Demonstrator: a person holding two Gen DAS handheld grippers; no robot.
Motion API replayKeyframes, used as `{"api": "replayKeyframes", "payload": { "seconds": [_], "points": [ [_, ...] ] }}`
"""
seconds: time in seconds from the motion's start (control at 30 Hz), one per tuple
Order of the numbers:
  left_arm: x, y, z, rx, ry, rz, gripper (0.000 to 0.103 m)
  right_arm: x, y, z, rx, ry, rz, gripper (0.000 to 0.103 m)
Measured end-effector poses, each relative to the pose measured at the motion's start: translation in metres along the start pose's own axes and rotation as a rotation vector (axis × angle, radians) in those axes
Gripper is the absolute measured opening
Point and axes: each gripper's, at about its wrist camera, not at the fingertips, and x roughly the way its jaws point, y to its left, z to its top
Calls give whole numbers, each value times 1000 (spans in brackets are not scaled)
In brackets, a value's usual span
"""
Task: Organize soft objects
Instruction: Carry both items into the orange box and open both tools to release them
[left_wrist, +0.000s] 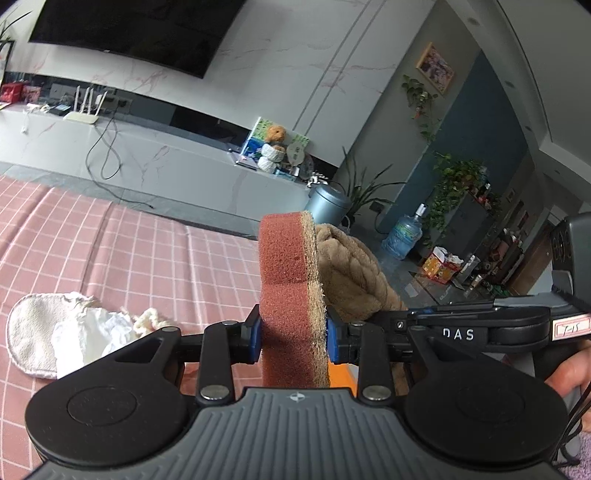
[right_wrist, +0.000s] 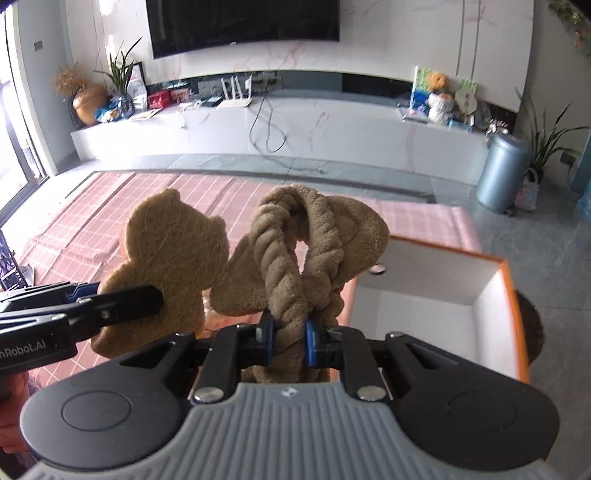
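My left gripper (left_wrist: 293, 341) is shut on a bear-shaped sponge (left_wrist: 290, 280), red-brown foam with a tan scrub face, held upright in the air. In the right wrist view its tan face (right_wrist: 173, 254) shows at the left. My right gripper (right_wrist: 290, 341) is shut on a brown plush twisted-rope toy (right_wrist: 295, 258), held up just right of the sponge; the toy also shows behind the sponge (left_wrist: 354, 280). An orange-rimmed white box (right_wrist: 491, 295) sits open below and right of the right gripper. A white cloth and cream pieces (left_wrist: 74, 332) lie on the pink checked cover (left_wrist: 129, 240).
A low white TV bench (right_wrist: 332, 129) with a router, cables and a teddy bear runs along the far wall under a TV. A grey bin (right_wrist: 500, 173), potted plants and a water jug (left_wrist: 404, 234) stand at the right on the grey floor.
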Motion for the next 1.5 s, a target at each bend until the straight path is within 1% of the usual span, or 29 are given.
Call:
{"api": "replayKeyframes", "payload": {
  "seconds": [0.13,0.27,0.43,0.57,0.73,0.87,1.03,1.1,1.23,1.33,1.5],
  "points": [
    [6,-26,4,52,5,-29,36,-19,-21,0,-10,-13,-49,14],
    [25,-51,4,81,44,-72,36,-27,-49,-4,-8,-8,-103,14],
    [63,-73,1,107,122,-111,36,-18,-87,-8,28,26,-151,14],
    [100,-87,-1,120,190,-115,36,0,-115,-15,75,67,-165,14],
    [147,-99,-3,157,264,-75,36,36,-142,-20,124,117,-169,14],
    [185,-104,-4,172,327,-30,36,66,-154,-17,117,153,-173,14],
    [225,-95,-4,106,389,14,36,98,-159,-12,18,185,-181,14],
    [236,-92,-4,93,406,28,36,109,-161,-12,-29,205,-171,14],
    [253,-89,-7,86,430,62,36,128,-164,-14,-84,274,-167,14],
    [257,-94,-6,132,417,97,36,139,-165,-18,-109,310,-160,15],
    [258,-109,-11,246,415,169,36,146,-161,-22,-145,322,-175,15]
  ]
}}
